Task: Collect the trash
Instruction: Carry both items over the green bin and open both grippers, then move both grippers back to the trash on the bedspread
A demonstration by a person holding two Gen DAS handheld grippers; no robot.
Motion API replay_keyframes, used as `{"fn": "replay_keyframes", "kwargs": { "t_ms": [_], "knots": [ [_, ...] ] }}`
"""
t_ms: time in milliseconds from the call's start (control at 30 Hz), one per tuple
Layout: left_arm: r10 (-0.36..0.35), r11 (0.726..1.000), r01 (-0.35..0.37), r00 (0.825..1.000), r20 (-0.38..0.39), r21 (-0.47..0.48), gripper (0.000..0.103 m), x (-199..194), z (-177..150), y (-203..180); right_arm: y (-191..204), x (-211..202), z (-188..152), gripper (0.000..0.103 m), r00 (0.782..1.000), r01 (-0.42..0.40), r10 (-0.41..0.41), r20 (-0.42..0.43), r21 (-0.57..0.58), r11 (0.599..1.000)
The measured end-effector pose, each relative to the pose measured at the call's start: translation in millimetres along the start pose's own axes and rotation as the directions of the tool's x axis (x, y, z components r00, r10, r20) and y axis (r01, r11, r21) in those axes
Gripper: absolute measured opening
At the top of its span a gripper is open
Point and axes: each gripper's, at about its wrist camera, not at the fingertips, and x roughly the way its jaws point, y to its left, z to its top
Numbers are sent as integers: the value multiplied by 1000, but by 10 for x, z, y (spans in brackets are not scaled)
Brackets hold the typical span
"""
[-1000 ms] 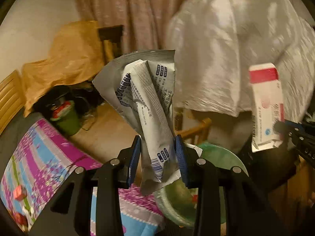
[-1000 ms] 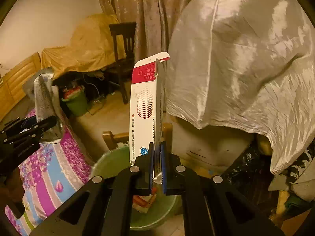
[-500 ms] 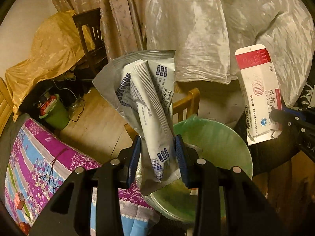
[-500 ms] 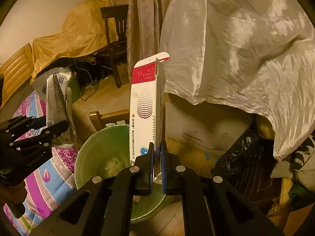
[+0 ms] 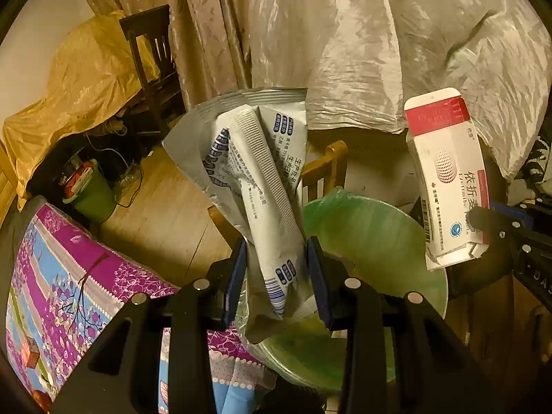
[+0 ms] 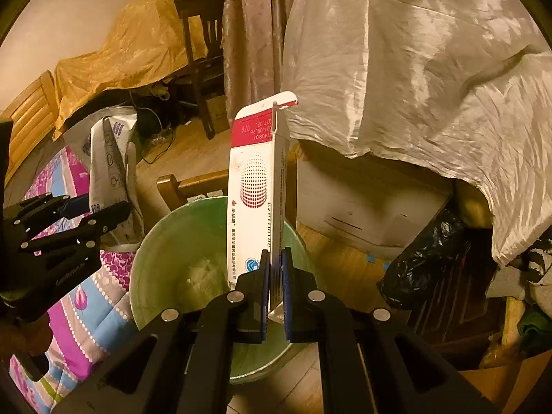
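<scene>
Left wrist view first: the left gripper (image 5: pixel 276 276) has its jaws partly closed and clamped on a crumpled silver foil packet (image 5: pixel 252 179) with blue print. The packet sticks up and out past the jaws, its lower end hanging between them. Just beyond and below the jaws sits a green-lined trash bin (image 5: pixel 372 238), and to the left of them a purple floral bedspread (image 5: pixel 69 269). Off to the right of the jaws, the right gripper (image 5: pixel 496 224) holds a white-and-red medicine box (image 5: pixel 445 179) above the bin's far rim.

Right wrist view: the right gripper (image 6: pixel 274 283) has its jaws squeezed nearly all the way together on the flattened medicine box (image 6: pixel 255 200), pinching its bottom edge so it stands upright straight ahead of the jaws. The trash bin (image 6: pixel 165 258) is directly below and beyond the jaws, with some pale scraps in the bottom. To the left, the left gripper (image 6: pixel 93 214) holds the foil packet (image 6: pixel 110 165) near the bin's left rim, over the bedspread (image 6: pixel 86 310).
</scene>
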Motion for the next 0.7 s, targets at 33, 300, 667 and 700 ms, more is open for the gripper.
{"fn": "replay_keyframes", "kwargs": {
  "t_ms": [33,300,667,700],
  "knots": [
    [-2,1000,2,1000,-1,-2,34,6,6,8,12,3,-3,7,1000,-2,2,-2,-1,1000],
    [-16,1000,17,1000,-14,9,34,70,-20,-2,77,63,0,7,1000,-12,11,-18,-7,1000],
    [-150,989,149,988,-43,-25,52,180,-25,75,48,217,1,26,999,-18,18,-49,16,1000],
    [-146,989,145,988,-45,-30,52,192,-34,90,39,217,0,26,999,-15,16,-48,17,1000]
  ]
}}
